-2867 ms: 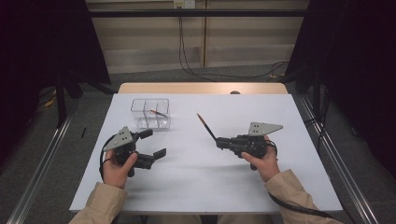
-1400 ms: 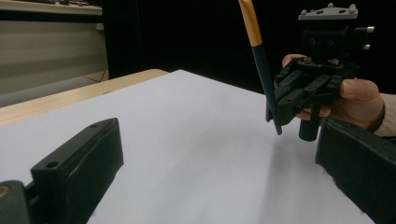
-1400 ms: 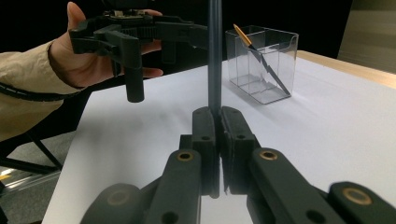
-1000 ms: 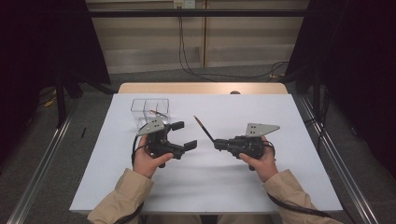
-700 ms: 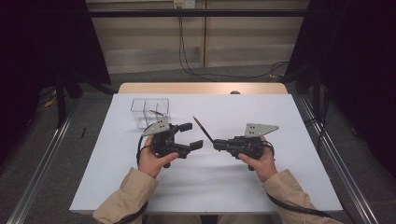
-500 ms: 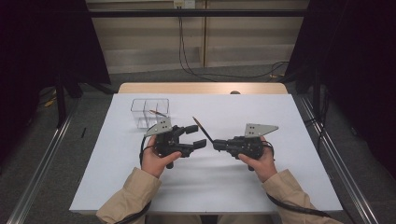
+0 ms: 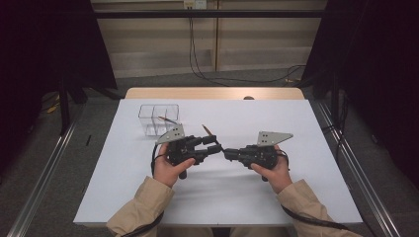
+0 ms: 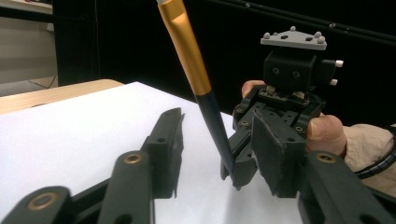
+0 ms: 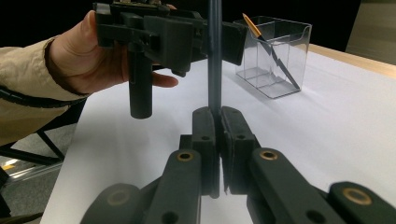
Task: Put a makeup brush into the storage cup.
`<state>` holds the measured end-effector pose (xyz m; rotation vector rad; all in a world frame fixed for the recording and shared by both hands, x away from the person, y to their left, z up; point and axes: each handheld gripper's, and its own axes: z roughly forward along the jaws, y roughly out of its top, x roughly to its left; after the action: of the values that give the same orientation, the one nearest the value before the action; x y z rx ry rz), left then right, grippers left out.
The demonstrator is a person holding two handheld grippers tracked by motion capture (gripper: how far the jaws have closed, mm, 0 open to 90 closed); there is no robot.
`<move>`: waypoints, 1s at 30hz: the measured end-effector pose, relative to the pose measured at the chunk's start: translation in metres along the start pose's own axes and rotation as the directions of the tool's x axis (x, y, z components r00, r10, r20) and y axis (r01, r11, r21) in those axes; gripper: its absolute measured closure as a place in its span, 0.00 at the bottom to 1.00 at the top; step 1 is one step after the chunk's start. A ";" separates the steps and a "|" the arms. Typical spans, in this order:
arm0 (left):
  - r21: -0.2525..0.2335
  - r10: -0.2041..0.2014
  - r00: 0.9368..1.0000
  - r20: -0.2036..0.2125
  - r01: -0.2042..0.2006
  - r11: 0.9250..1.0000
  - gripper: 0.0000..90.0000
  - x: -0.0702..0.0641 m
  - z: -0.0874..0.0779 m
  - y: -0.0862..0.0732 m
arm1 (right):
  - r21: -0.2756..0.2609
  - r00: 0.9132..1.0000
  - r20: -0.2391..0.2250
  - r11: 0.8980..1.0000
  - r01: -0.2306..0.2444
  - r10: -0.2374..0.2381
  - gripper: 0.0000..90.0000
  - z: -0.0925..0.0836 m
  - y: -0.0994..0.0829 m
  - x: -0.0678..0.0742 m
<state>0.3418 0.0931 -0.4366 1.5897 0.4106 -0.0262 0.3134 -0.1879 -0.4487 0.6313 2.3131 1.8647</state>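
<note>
Two grippers meet near the middle of the white desk [image 7: 296, 187], and we hold one in each hand. Nearest us in the right gripper view, our right gripper [image 9: 215, 140] has its jaws pressed together on the dark lower end of a brush [image 9: 214, 56], so we are pinching it by its tip end. From the high view the brush's long axis runs up and away from that gripper toward the far left, its shaft slanting off the desk. In the left gripper view the same brush [image 8: 196, 79] stands between the spread jaws of our left gripper [image 8: 219, 149]; its gold band rises out of frame at the top, and neither pad touches it. We judge the coming move to be a handover: the left jaws would need to close on the shaft above the right gripper's pinch, and the two grippers are already nearly nose to nose, so there is little room to spare.

Farther off, toward the far left of the desk, sits a clear divided box [image 7: 158, 118] with another slim brush [image 9: 268, 46] leaning inside it. Nothing lies between the grippers and that box.
</note>
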 end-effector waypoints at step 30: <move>-0.038 0.007 0.999 0.032 -0.006 0.999 0.92 -0.006 0.011 0.002 | 0.012 1.000 -0.013 1.000 -0.004 0.004 0.94 0.006 -0.003 0.003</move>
<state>0.3394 0.0813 -0.4342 1.5513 0.3791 -0.0384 0.3123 -0.1820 -0.4520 0.6277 2.3343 1.8634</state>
